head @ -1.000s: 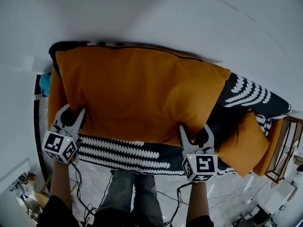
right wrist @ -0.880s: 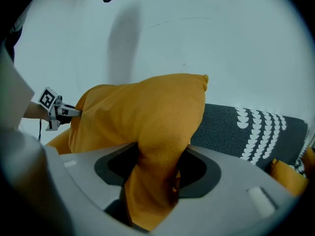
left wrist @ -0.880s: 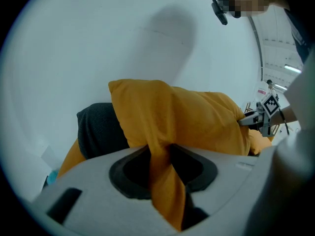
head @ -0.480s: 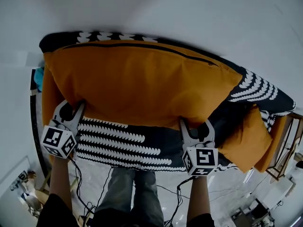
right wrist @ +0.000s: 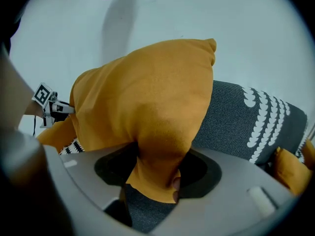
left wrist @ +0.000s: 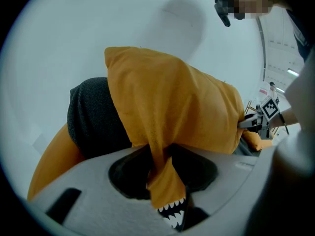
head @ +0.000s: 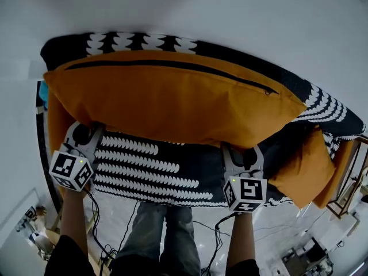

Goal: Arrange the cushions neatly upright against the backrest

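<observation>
Head view: both grippers are holding the big cushion (head: 172, 102) lengthwise over the sofa (head: 149, 171), and it is covering most of the sofa's middle. Its zip edge is lying toward the wall (head: 230, 10) behind the sofa. Whether its near edge is touching the sofa cannot be told.

The left gripper (head: 92, 132) is clenching the cushion's near corner at the sofa's left end. In the left gripper view the jaws are pinching a thin fold of orange fabric. The right gripper (head: 241, 154) is grasping the other near corner, toward the sofa's right. In the right gripper view a thicker wad is bunching between its jaws.

A small cushion (head: 302, 171) is leaning at the sofa's right end. Another orange cushion (head: 57, 125) is showing at the left end, mostly hidden
</observation>
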